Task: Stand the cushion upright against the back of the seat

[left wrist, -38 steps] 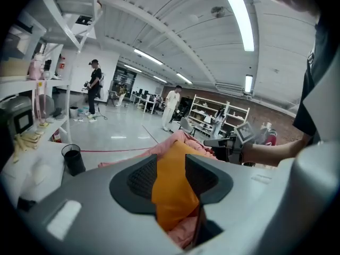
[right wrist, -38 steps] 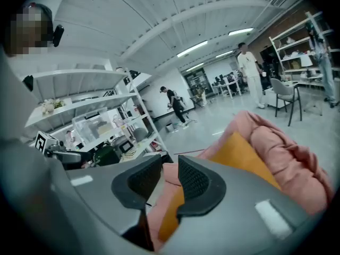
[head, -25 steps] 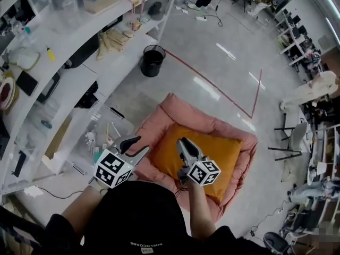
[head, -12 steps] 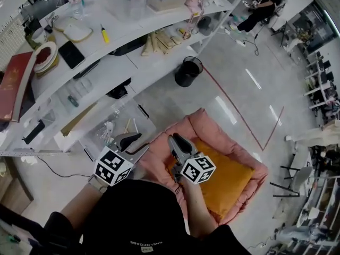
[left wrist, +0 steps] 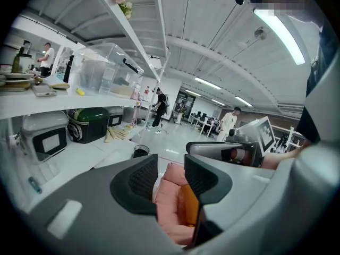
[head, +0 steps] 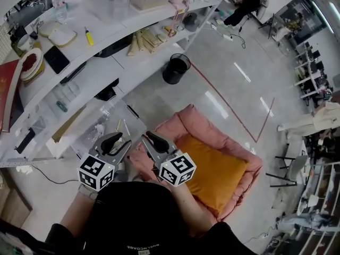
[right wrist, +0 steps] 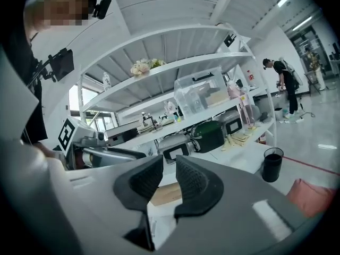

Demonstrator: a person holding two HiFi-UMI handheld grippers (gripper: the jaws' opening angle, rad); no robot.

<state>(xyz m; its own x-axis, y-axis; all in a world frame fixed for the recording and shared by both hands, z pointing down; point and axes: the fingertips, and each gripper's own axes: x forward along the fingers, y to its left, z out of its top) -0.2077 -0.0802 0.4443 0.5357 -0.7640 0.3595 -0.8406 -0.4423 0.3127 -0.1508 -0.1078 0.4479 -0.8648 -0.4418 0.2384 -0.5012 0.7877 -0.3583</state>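
The right claw (right wrist: 169, 177) has just been closing. Its two jaws are almost together, with only a thin gap, and nothing is in the gap. The left claw (left wrist: 170, 171) is wide open and holds nothing too. Both claws point at the white shelves (head: 114, 68), not at the cushion.

The orange cushion (head: 215, 171) lies flat inside the pink seat (head: 186, 122) on the floor. It is not standing up. From the claws it lies off to the person's right side. Its long side runs from near the right claw out to the far corner of the seat. The right claw is nearer, so I think that hand has the shorter way to go. It would need to turn toward the cushion.
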